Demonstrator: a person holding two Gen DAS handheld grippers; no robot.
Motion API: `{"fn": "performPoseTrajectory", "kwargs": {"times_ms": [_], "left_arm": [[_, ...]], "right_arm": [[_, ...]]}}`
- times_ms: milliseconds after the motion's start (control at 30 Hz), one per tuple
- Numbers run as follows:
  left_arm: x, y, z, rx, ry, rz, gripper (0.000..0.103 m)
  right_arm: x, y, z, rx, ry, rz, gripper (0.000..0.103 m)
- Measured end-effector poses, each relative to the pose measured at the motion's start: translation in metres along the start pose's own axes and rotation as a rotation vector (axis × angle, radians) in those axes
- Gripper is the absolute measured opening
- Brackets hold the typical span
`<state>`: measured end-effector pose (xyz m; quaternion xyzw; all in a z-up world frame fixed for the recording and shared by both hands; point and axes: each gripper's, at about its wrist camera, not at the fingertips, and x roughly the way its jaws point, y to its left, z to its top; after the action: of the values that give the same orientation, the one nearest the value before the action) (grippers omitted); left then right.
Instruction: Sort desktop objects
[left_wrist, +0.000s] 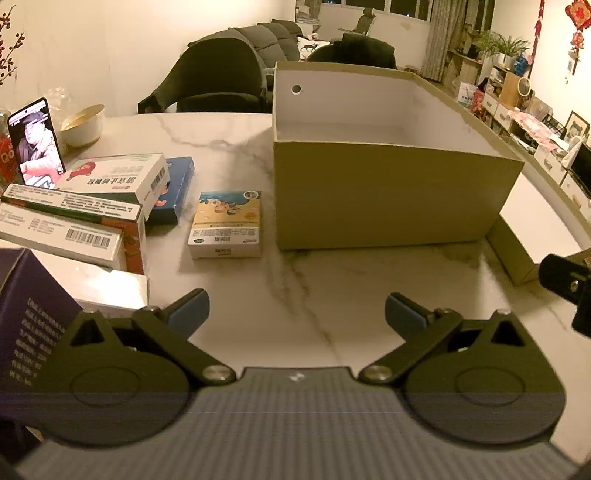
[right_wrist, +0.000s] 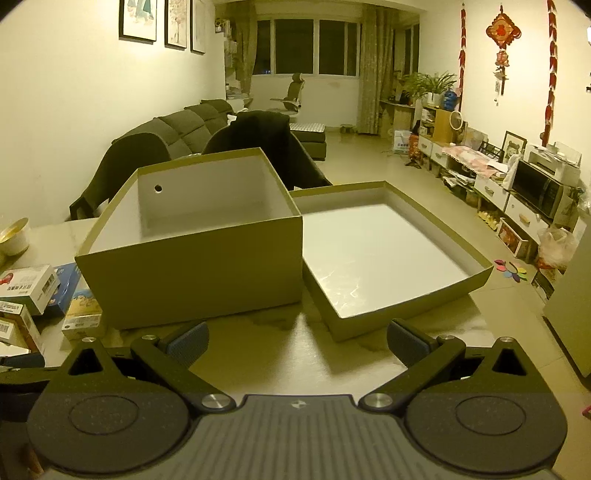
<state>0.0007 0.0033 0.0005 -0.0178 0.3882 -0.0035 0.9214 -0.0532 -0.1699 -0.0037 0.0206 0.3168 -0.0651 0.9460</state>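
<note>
The left hand-held gripper (left_wrist: 297, 314) hangs above the marble worktop (left_wrist: 332, 295) with its jaws spread wide and nothing between them; its blue pads (left_wrist: 188, 314) frame a bare stretch of stone. The right hand-held gripper (right_wrist: 297, 341) is likewise spread and empty, hovering over the worktop in front of the two cardboard pieces.

The open cardboard box (left_wrist: 388, 195) stands upright on the worktop, its white interior showing nothing inside and a round hole (left_wrist: 296, 89) in its far wall; the box lid (right_wrist: 369, 258) lies upturned just beside it on the right, white inside facing up.

To the left of the box, apart from it, a small yellow and blue carton (left_wrist: 227, 223) lies flat on the stone. Further left sits a loose pile of packets: a white medicine box with a red figure (left_wrist: 122, 177) lies across a dark blue box (left_wrist: 177, 188), and below them are long white boxes with barcodes (left_wrist: 70, 225), one with an orange side; a purple box with small print (left_wrist: 26, 306) fills the near left edge, touching or overlapping the pile.

Behind the pile a phone (left_wrist: 35, 144) stands propped with its screen lit, and a white bowl (left_wrist: 83, 123) rests near it; dark chairs (left_wrist: 218, 74) stand at the far side of the worktop.
</note>
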Motion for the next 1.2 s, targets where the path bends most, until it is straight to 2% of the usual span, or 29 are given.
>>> {"fn": "performPoseTrajectory", "kwargs": {"times_ms": [467, 1200], "left_arm": [[0.001, -0.009, -0.002, -0.005, 0.001, 0.026, 0.103], [-0.026, -0.044, -0.025, -0.03, -0.014, 0.038, 0.103]], "right_arm": [[0.001, 0.0, 0.001, 0.014, 0.012, 0.028, 0.103], [0.004, 0.006, -0.006, 0.006, 0.036, 0.041, 0.103]]}}
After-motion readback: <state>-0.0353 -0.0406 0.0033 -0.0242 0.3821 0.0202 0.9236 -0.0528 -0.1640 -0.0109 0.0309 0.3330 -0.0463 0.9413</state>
